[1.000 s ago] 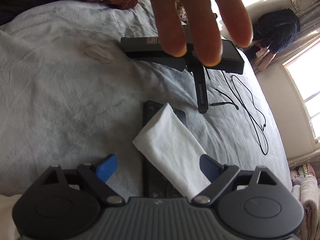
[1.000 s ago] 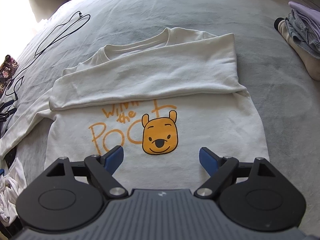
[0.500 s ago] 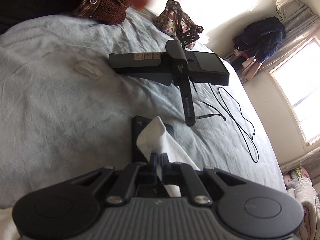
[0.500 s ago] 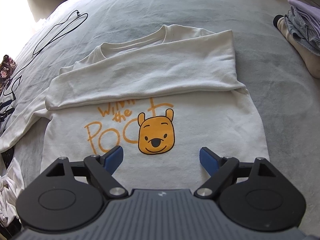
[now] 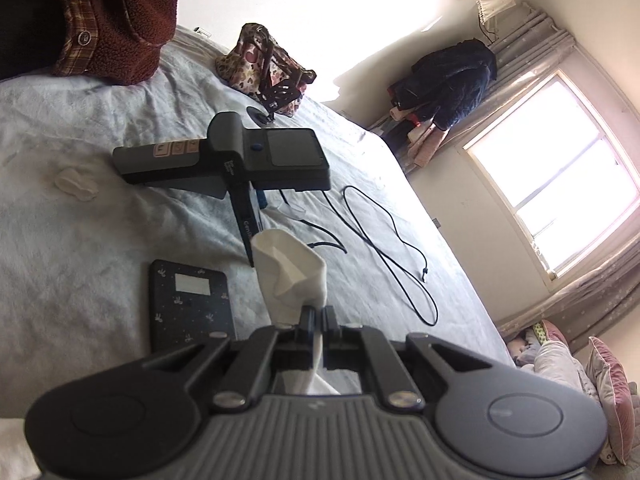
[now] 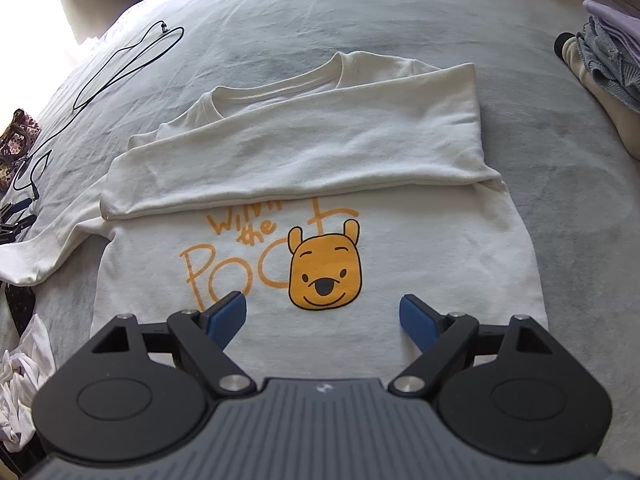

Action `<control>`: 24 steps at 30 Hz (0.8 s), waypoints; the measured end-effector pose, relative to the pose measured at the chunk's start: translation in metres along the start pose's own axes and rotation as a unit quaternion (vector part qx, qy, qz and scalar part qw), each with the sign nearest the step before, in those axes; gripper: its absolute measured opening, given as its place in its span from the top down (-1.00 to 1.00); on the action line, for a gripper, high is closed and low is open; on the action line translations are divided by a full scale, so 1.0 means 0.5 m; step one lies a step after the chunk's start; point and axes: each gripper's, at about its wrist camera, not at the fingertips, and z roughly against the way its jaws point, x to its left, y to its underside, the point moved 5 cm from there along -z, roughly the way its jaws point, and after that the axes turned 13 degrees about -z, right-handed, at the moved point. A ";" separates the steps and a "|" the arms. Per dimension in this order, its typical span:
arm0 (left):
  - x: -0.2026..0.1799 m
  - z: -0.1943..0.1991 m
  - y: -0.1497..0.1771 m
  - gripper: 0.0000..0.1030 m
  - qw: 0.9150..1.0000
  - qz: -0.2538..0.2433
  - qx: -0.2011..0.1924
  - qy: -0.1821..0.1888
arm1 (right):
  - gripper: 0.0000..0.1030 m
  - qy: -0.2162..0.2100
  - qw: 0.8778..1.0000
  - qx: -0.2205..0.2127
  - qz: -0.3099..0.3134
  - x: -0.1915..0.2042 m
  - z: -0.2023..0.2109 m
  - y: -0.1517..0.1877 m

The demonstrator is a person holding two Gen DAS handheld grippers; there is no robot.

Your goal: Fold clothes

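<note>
A white sweatshirt [image 6: 320, 152] with an orange bear print lies flat on the grey bed, one sleeve folded across its chest. Its other sleeve [image 6: 36, 256] trails off to the left. My right gripper [image 6: 322, 314] is open and empty, hovering over the sweatshirt's lower hem. In the left wrist view my left gripper [image 5: 318, 316] is shut on the white sleeve cuff [image 5: 290, 272] and holds it lifted above the bed.
A dark notebook [image 5: 188, 304], a grey handheld device [image 5: 224, 160], a black cable [image 5: 384, 248] and a patterned bag [image 5: 268, 68] lie on the bed. A pile of clothes [image 6: 600, 64] sits at the right, crumpled white cloth [image 6: 20, 368] at the left.
My left gripper closed on the sleeve cuff and lifted it off the notebook. The hand in front of the left camera has gone. The right gripper shifted only slightly.
</note>
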 end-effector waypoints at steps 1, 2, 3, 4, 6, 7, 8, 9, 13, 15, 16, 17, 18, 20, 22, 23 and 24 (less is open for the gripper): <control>-0.008 0.001 -0.001 0.94 1.000 -0.001 -0.001 0.005 | -0.68 -0.001 1.000 0.000 0.000 0.001 0.000 0.000; -0.015 0.001 -0.003 0.94 1.000 -0.002 -0.001 0.011 | -0.68 -0.002 1.000 0.000 -0.001 0.002 0.000 -0.001; -0.022 0.001 -0.004 0.94 1.000 -0.002 -0.001 0.016 | -0.68 -0.003 1.000 0.000 -0.001 0.003 0.001 -0.001; -0.029 0.002 -0.005 0.94 1.000 -0.003 -0.001 0.021 | -0.68 -0.005 1.000 0.000 -0.002 0.004 0.001 -0.001; -0.042 0.004 -0.006 0.94 1.000 -0.004 -0.002 0.029 | -0.68 -0.008 1.000 0.000 -0.003 0.007 0.001 -0.002; -0.049 0.004 -0.006 0.95 0.999 -0.005 -0.002 0.034 | -0.68 -0.009 1.000 0.000 -0.003 0.008 0.001 -0.003; -0.056 0.005 -0.006 0.95 0.999 -0.006 -0.002 0.038 | -0.68 -0.011 1.000 0.000 -0.003 0.009 0.001 -0.003; -0.063 0.005 -0.006 0.95 0.999 -0.008 -0.002 0.042 | -0.68 -0.012 1.000 0.001 -0.003 0.010 0.001 -0.003; -0.088 0.006 -0.004 0.95 0.998 -0.016 0.000 0.057 | -0.68 -0.019 1.000 0.001 -0.003 0.017 0.001 -0.003; -0.101 0.005 -0.002 0.95 0.998 -0.021 0.003 0.063 | -0.68 -0.022 1.000 0.003 -0.003 0.020 0.000 -0.003; -0.106 0.004 -0.001 0.95 0.998 -0.023 0.005 0.066 | -0.68 -0.023 1.000 0.003 -0.002 0.022 -0.001 -0.003; -0.111 0.002 0.001 0.95 0.997 -0.024 0.007 0.069 | -0.68 -0.024 1.000 0.004 -0.002 0.023 -0.001 -0.003; -0.116 0.001 0.002 0.95 0.997 -0.026 0.009 0.072 | -0.68 -0.025 1.000 0.004 -0.001 0.024 -0.001 -0.003; -0.128 -0.001 0.008 0.95 0.996 -0.035 0.017 0.079 | -0.68 -0.027 1.000 0.004 -0.002 0.026 -0.001 -0.003; -0.142 -0.004 0.015 0.95 0.995 -0.048 0.025 0.090 | -0.68 -0.031 1.000 0.004 -0.003 0.028 0.000 -0.004; -0.150 -0.005 0.018 0.95 0.994 -0.052 0.028 0.096 | -0.68 -0.035 0.999 0.004 -0.003 0.030 0.002 -0.006; -0.159 -0.007 0.022 0.95 0.993 -0.057 0.031 0.103 | -0.68 -0.039 0.999 0.004 -0.004 0.032 0.004 -0.007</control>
